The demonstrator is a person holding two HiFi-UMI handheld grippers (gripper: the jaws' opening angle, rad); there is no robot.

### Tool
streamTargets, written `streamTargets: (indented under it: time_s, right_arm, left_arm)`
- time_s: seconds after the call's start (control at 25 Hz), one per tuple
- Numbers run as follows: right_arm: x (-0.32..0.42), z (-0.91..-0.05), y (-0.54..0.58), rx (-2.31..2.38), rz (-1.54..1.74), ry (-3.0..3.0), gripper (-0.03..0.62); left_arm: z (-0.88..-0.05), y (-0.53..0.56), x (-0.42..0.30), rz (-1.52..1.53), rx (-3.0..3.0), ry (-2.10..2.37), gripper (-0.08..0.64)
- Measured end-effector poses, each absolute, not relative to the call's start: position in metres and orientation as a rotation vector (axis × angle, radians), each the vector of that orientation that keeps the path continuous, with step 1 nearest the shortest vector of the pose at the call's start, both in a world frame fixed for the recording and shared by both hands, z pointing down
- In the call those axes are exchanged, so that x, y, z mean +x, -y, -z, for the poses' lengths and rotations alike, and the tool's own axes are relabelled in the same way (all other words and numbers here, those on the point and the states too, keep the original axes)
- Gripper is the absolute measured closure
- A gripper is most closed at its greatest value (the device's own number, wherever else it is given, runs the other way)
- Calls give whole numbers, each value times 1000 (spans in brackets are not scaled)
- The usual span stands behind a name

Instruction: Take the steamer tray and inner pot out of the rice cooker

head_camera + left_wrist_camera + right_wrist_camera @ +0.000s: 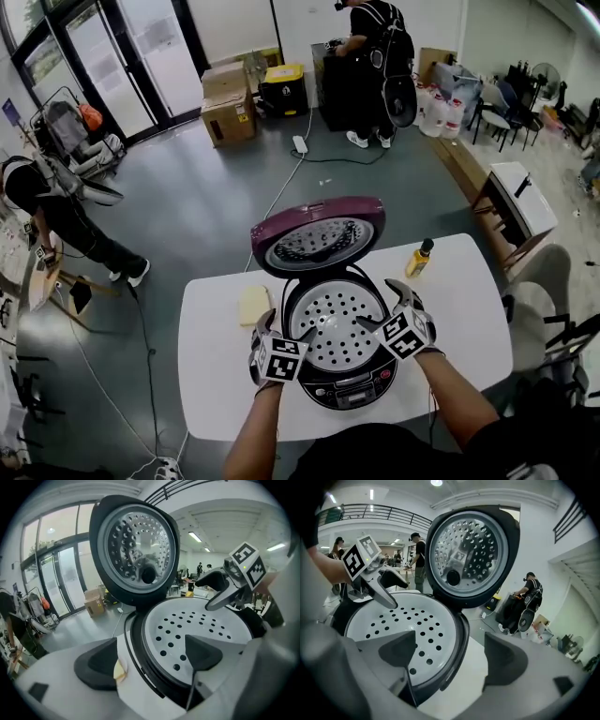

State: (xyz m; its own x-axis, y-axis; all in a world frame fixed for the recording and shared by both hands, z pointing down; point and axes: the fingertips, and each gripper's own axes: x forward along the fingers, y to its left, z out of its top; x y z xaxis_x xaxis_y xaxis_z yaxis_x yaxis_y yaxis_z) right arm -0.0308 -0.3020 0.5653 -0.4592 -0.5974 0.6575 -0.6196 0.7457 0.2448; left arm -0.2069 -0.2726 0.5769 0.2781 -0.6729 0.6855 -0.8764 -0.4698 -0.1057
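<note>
The rice cooker (343, 390) stands on the white table with its purple lid (317, 234) swung up at the back. The white perforated steamer tray (337, 323) sits in its mouth; the inner pot is hidden beneath it. My left gripper (284, 333) is open and straddles the cooker's left rim (140, 653), one finger outside the body and one over the tray (197, 620), pressing on nothing. My right gripper (386, 305) is open and straddles the right rim (457, 639) the same way, one finger over the tray (393, 620).
A yellow bottle with a dark cap (419, 257) stands at the table's back right. A pale yellow cloth (253, 304) lies left of the cooker. The table (216, 375) is small. People, cardboard boxes and a floor cable are beyond it.
</note>
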Motion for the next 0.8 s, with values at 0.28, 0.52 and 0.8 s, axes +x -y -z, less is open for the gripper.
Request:
streamTargets:
  time_s: [0.28,0.52,0.8]
  right_arm:
    - [-43,-589,319,810,9,2133,260]
    - [-45,-595,324,774,51,2112,368]
    - [-46,-596,329,805,102,2087,430]
  left_arm:
    - [-586,288,-211,-1055,2224,1431,187]
    - [-596,289,-209,-1115,2218,1414,256]
    - [-595,293,-214,-1148,2191,1486,331]
